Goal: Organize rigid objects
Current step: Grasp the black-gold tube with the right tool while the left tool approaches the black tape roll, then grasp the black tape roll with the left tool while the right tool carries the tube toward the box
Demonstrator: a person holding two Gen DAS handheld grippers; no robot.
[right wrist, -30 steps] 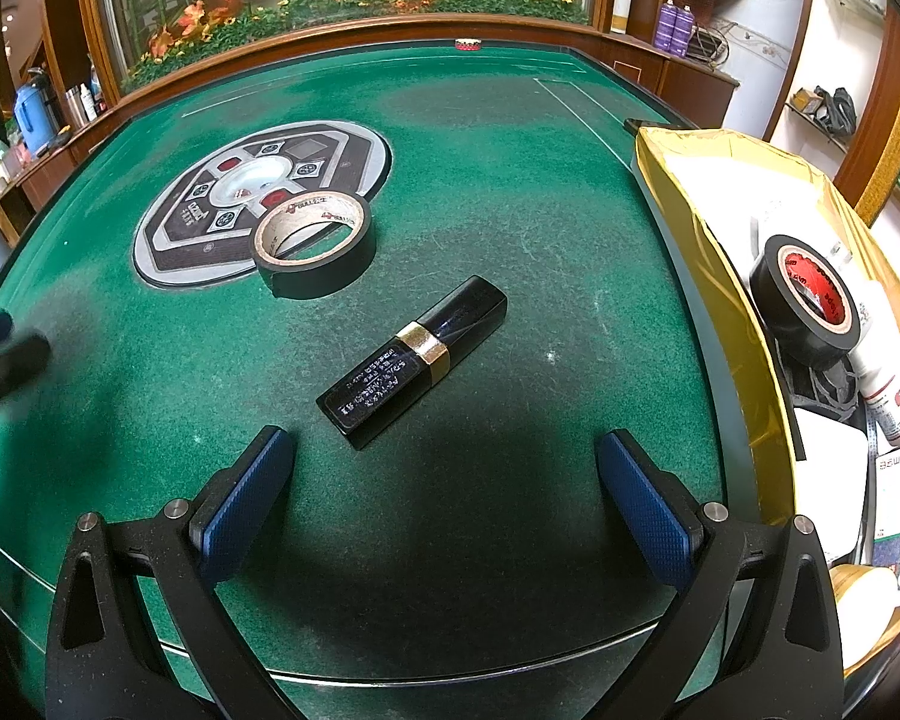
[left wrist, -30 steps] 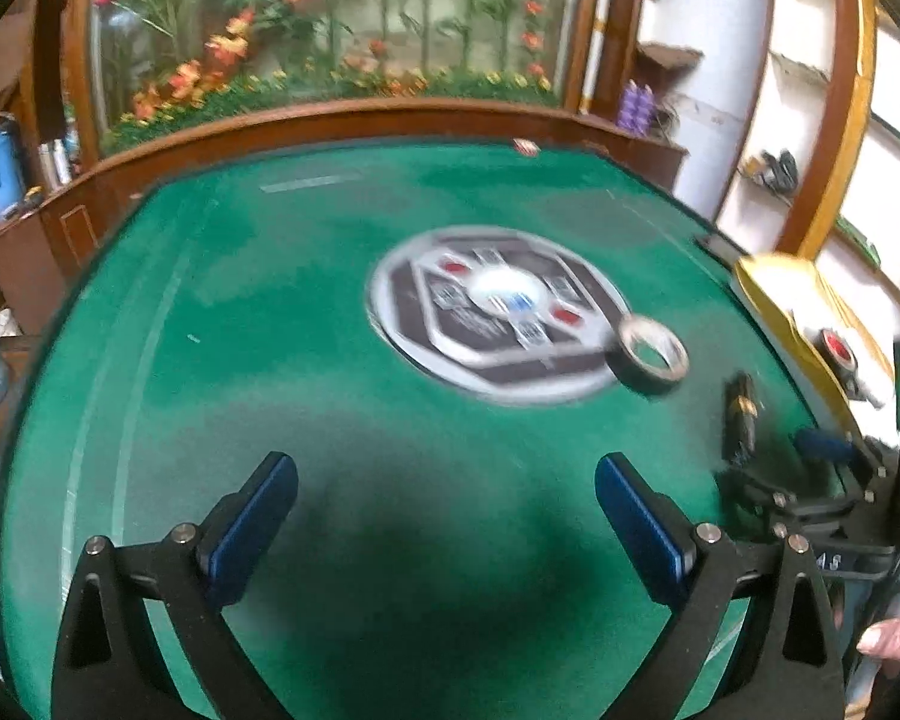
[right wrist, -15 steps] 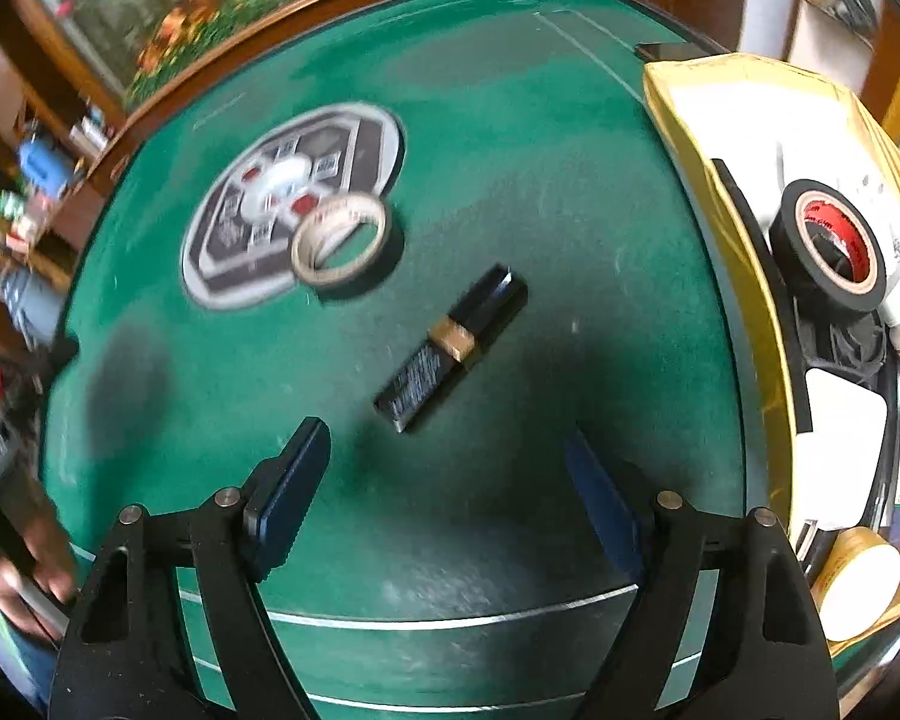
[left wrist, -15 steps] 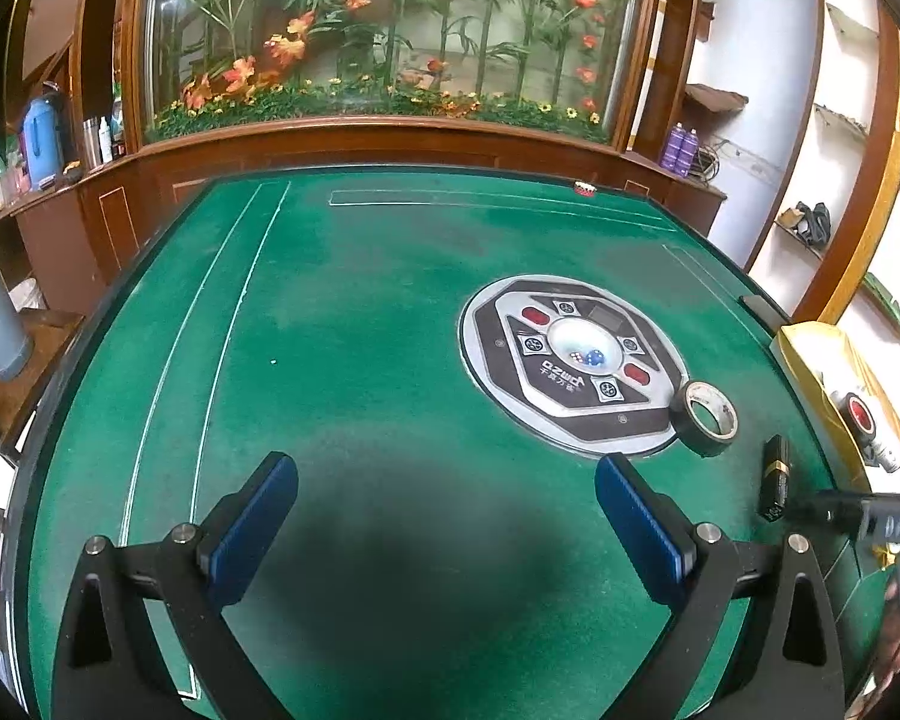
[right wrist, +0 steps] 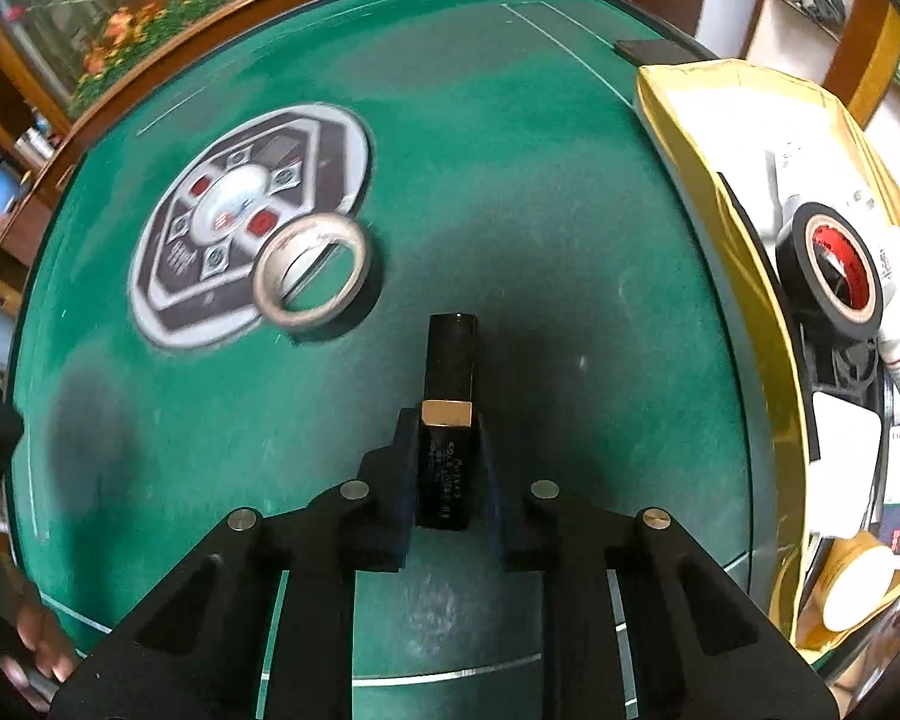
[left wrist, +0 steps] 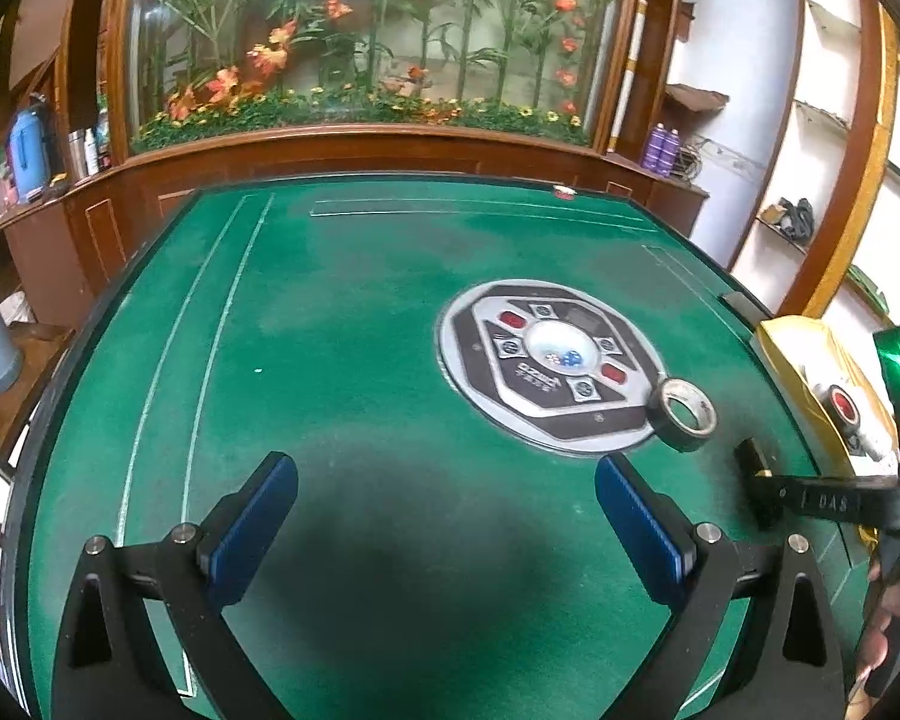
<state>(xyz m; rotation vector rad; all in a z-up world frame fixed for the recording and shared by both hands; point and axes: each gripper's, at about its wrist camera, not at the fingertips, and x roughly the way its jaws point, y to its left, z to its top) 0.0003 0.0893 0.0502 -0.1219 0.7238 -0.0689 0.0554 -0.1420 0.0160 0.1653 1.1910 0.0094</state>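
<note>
Since the earlier frame the right gripper [right wrist: 447, 468] has descended and rotated into line with the black lipstick tube [right wrist: 448, 414], its jaws now pressed against the tube's lower half on the green felt table [right wrist: 510, 192]; the left gripper [left wrist: 444, 516] hangs spread wide over bare felt, holding nothing. Judged from the layout, the task is partly done: the gold-lined box [right wrist: 690, 120] at the table's right edge already holds a black tape roll [right wrist: 831, 270], a tan tape roll [right wrist: 852, 585], a white tube and cards, while the lipstick and the pale tape roll [right wrist: 312, 279] beside the central dice panel [right wrist: 210, 210] remain outside
</note>
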